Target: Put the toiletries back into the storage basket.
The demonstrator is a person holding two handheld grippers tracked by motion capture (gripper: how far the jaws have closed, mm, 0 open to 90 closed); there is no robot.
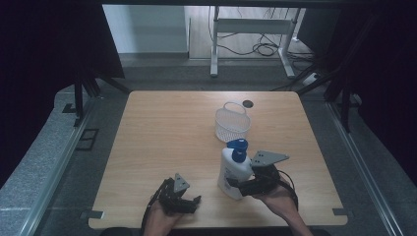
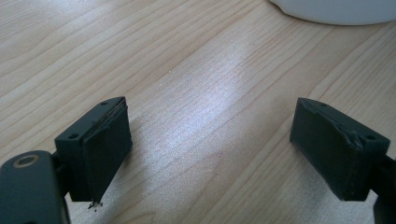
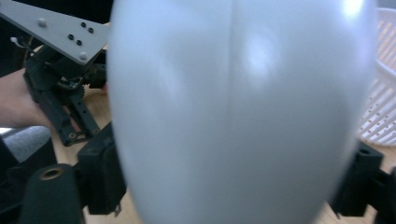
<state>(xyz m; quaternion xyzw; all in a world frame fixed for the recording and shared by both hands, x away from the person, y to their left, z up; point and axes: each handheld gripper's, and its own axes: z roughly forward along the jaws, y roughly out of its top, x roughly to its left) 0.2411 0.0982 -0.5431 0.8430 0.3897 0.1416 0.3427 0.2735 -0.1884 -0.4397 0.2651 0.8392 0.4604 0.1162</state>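
Note:
A white pump bottle with a blue pump top stands upright near the table's front, right of centre. My right gripper is shut on its lower body; in the right gripper view the bottle bulges between the two jaws. My left gripper rests low by the front edge, left of the bottle, open with only bare wood between its fingers. The bottle's white base shows at the top of the left gripper view. A white mesh basket stands behind the bottle.
The wooden table has a dark round hole near its far edge. The basket's wall lies close to the right of the bottle. A white desk frame and cables lie on the floor beyond.

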